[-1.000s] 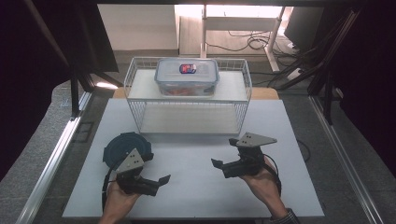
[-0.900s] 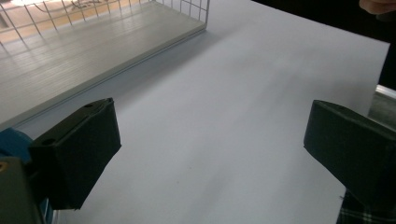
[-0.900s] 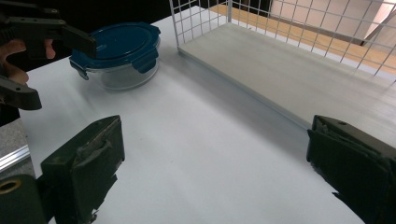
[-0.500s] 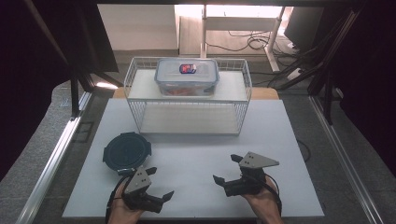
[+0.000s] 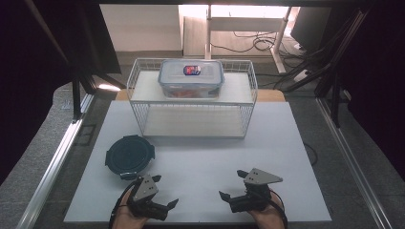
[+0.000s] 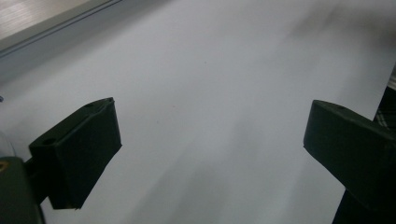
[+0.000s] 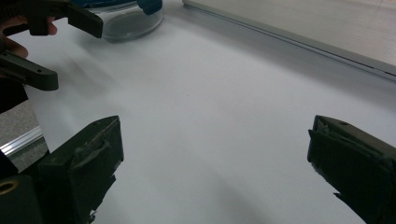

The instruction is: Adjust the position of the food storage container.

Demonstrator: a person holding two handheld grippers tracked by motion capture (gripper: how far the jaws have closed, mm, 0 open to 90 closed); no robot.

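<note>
The left tool (image 5: 165,202) sits with its jaws spread wide over bare white desk (image 5: 200,167), holding nothing; the right tool (image 5: 230,190) is likewise released, jaws apart, and points across toward the left one. Both are at the near edge of the desk.

Nearest to them is the round dark-blue container lid (image 5: 129,154), lying flat on the desk just beyond the left tool and apart from it. Taking that lid as the mark: the wire shelf rack (image 5: 193,125) stands beyond it and to its right, and on the rack's upper level rests a clear lidded food container (image 5: 191,79).

The lid looks like a light, stiff plastic piece with a smooth top that would likely slip under a flat pinch. It lies flush on the desk, so the best hold is probably at the rim, on one of the small tabs that stick out from its edge, with one jaw slipped under it.
</note>
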